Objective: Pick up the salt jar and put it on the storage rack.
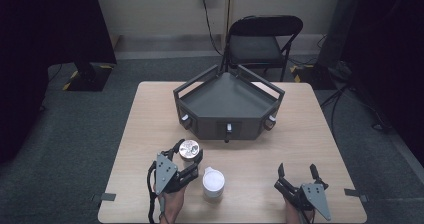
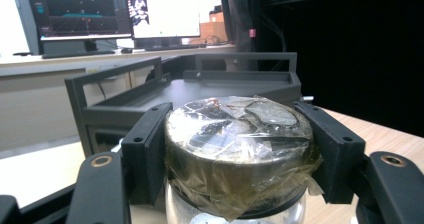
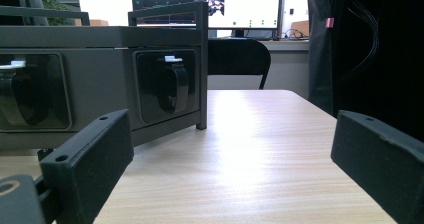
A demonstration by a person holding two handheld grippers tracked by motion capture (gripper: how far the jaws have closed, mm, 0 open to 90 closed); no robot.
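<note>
The left hand-held gripper (image 1: 187, 152) sits at about seven o'clock on the pale wooden table (image 1: 300, 149), and its two black jaws are clamped on a round metal lid wrapped in crinkled clear film (image 1: 189, 148). From the left gripper view the lid (image 2: 239, 149) is squeezed on both flanks by the pads (image 2: 147, 154), its top face tilted slightly towards the camera, and the glassy rim of a jar shows just beneath it at the bottom edge. The lid is held off the table surface, just at ten o'clock from a white cylindrical container (image 1: 213, 182) that stands upright near six o'clock on the table. Lid and container are close but apart.

The right hand-held gripper (image 1: 297, 173) rests at about five o'clock, well apart from the left one, with its jaws spread wide and nothing between them. In the right gripper view the two black pads (image 3: 90, 164) stand far from each other with bare tabletop between.

A dark grey angular tray with raised rails (image 1: 227, 101) occupies the middle of the table towards twelve o'clock, with small latches set into its front faces. Beyond the far edge stands a black folding chair (image 1: 262, 41). Monitors glow on a desk in the background of both gripper views.
</note>
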